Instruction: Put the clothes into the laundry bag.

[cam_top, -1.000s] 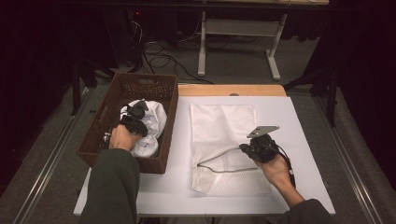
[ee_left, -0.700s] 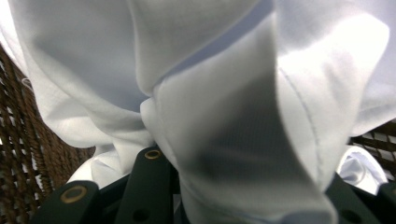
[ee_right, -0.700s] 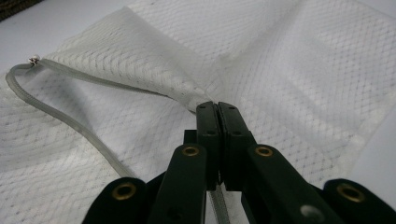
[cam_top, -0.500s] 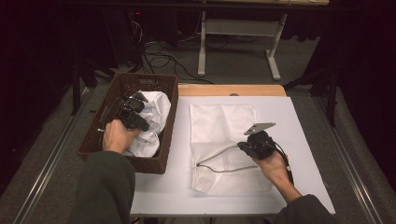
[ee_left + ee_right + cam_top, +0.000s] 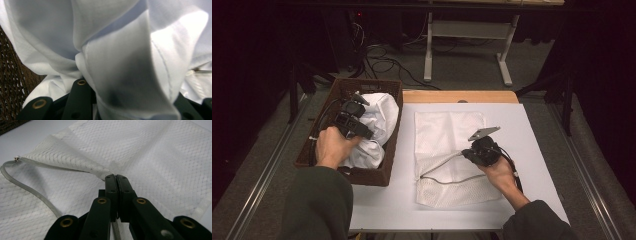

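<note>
A white cloth [image 5: 379, 117] lies bunched in a brown wicker basket [image 5: 367, 175] at the table's left. My left gripper [image 5: 360, 103] sits on top of it. In the left gripper view a thick fold of the cloth [image 5: 125, 75] is pinched between the jaws and drapes over the black fingers [image 5: 80, 100]. A white mesh bag [image 5: 447, 130] lies flat on the table. My right gripper [image 5: 465, 154] is shut on the bag's open zipper edge [image 5: 105, 173] and holds it slightly raised. The shut tips [image 5: 116, 177] show in the right gripper view.
The loose zipper tape [image 5: 437, 167] curves over the bag's near half, and its metal end [image 5: 17, 158] lies at the far left. The white tabletop [image 5: 537, 150] has a wooden strip [image 5: 457, 96] along its back edge. Cables and a desk frame [image 5: 462, 45] stand on the floor beyond.
My left hand and gripper have moved forward from the near part of the basket to the top of the cloth. The right gripper has stayed on the bag's edge.
</note>
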The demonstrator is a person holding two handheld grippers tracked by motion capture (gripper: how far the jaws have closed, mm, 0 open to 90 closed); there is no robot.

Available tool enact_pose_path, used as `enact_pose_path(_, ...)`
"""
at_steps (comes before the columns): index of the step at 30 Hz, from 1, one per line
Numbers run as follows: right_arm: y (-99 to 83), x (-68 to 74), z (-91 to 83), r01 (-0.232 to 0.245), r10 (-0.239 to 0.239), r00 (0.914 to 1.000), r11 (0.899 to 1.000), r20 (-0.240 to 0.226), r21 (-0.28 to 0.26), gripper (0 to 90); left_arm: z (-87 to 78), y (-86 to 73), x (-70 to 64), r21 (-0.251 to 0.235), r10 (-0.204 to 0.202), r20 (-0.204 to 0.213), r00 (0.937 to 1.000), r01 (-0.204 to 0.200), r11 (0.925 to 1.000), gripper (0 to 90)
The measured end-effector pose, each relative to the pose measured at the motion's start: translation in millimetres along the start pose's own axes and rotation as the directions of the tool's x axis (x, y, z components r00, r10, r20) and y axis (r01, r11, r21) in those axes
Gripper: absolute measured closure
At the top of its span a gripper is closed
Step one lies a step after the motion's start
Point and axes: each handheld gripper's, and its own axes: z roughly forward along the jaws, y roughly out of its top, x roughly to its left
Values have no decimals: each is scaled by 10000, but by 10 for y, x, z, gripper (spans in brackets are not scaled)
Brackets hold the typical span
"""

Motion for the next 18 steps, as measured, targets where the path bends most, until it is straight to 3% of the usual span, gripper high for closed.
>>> enact_pose_path(5, 15, 6, 28, 27, -27, 10000, 10000, -32, 2, 895, -144, 28, -102, -140, 322, 312, 9990, -318, 9994, 649)
enact_pose_path(10, 15, 13, 13, -42, 42, 10000, 10000, -4, -10, 894, -274, 45, -288, -381, 834, 626, 9945, -812, 9960, 649)
enact_pose_path(18, 33, -17, -27, -289, 289, 9996, 9995, 44, -114, 895, -385, 98, -681, -618, 1668, 1680, 9716, -1585, 9854, 649)
